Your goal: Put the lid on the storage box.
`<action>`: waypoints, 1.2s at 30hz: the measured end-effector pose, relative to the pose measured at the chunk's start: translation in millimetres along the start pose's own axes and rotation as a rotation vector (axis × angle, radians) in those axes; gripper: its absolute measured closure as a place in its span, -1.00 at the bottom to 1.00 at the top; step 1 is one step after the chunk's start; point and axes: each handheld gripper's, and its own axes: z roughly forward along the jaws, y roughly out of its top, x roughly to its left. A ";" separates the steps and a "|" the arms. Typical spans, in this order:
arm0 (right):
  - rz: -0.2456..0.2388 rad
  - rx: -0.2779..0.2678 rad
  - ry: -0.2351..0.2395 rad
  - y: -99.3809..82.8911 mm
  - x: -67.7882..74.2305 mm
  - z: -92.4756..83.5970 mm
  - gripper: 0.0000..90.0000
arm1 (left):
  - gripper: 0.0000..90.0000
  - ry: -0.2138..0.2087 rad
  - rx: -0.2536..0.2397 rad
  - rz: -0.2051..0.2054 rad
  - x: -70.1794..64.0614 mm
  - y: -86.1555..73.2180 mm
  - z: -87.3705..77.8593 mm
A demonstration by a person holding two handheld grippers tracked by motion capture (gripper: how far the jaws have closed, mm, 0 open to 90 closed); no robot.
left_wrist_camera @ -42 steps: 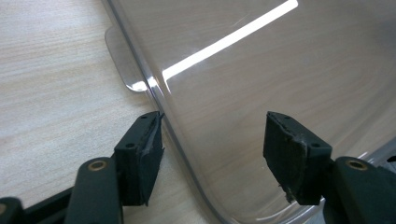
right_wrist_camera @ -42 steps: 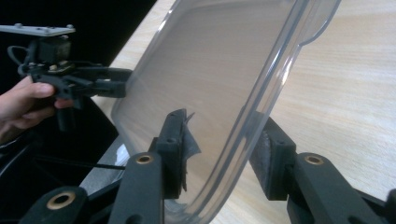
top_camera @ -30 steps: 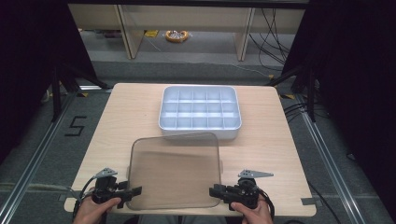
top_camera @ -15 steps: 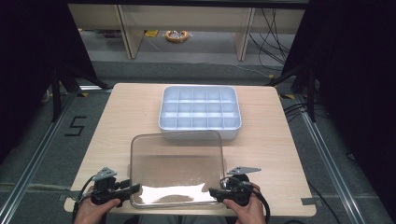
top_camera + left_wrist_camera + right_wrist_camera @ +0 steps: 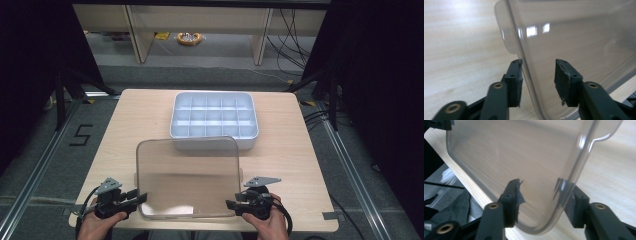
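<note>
A clear plastic lid point(image 5: 187, 175) hangs tilted above the near half of the table, its far edge in front of the white compartment tray point(image 5: 257, 131). My left gripper point(image 5: 141, 197) holds the lid's near left edge. In the left gripper view the rim of the lid point(image 5: 574, 37) runs between the jaws of my left gripper point(image 5: 537, 67), which have just been closing on it. My right gripper point(image 5: 230, 204) holds the near right edge. In the right gripper view the jaws of my right gripper point(image 5: 539, 186), also just closing, straddle the curved rim of the lid point(image 5: 511, 152).
The wooden table point(image 5: 290, 165) has bare strips to the left and right of the lid. The tray stands at the table's far middle. Dark floor and metal rails surround the table, with cables at the far right.
The lid's tilt has shifted slightly: a bright glare along its near edge half a second ago has faded. Both hands stay where they were at the lid's near corners.
</note>
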 end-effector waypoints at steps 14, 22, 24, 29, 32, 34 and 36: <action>0.105 -0.093 -0.019 6.5 -4.0 -13.3 0.22 | 0.41 0.005 -0.101 0.012 -18.0 23.8 -13.5; 0.117 -0.131 -0.057 16.0 -19.8 -25.9 0.17 | 0.40 0.004 -0.127 0.055 -32.1 58.0 2.2; 0.127 -0.143 -0.069 20.5 -25.8 -27.9 0.16 | 0.41 0.004 -0.129 0.057 -34.0 66.7 6.7; 0.144 -0.173 -0.087 36.1 -41.8 -34.8 0.16 | 0.41 0.000 -0.112 0.062 -34.9 88.1 21.6; 0.159 -0.192 -0.101 50.2 -50.8 -39.2 0.16 | 0.42 -0.002 -0.090 0.045 -32.6 99.4 35.0; 0.150 -0.203 -0.109 53.6 -53.8 -39.0 0.16 | 0.41 -0.005 -0.085 0.049 -31.3 102.2 38.5; 0.142 -0.209 -0.121 61.7 -59.7 -39.0 0.16 | 0.41 0.000 -0.085 0.034 -29.9 108.1 44.4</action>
